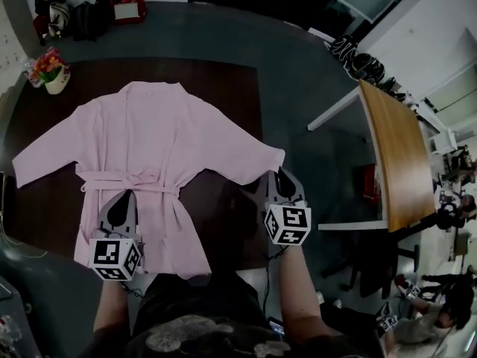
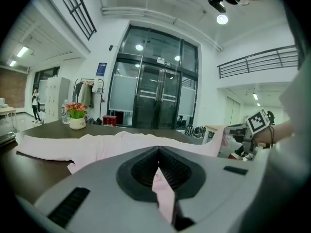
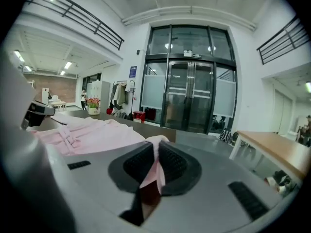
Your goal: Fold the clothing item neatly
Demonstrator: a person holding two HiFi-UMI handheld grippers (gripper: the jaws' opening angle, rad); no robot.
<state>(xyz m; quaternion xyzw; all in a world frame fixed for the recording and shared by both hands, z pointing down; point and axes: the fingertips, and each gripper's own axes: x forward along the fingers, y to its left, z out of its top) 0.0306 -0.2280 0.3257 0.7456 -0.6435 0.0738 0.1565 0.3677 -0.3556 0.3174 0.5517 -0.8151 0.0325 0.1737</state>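
A pink robe (image 1: 149, 140) lies spread face up on the dark table (image 1: 231, 80), sleeves out to both sides and its belt tied at the waist. My left gripper (image 1: 125, 196) is shut on the robe's lower left front; a pink fold (image 2: 163, 188) is pinched between its jaws. My right gripper (image 1: 278, 174) is shut on the end of the robe's right sleeve, and pink cloth (image 3: 155, 171) shows between its jaws. In the right gripper view the rest of the robe (image 3: 92, 132) lies to the left.
A white pot of flowers (image 1: 51, 71) stands at the table's far left corner. A red box (image 1: 128, 0) and bags sit on the floor beyond. A wooden table (image 1: 399, 162) stands to the right. Glass doors (image 2: 158, 98) fill the far wall.
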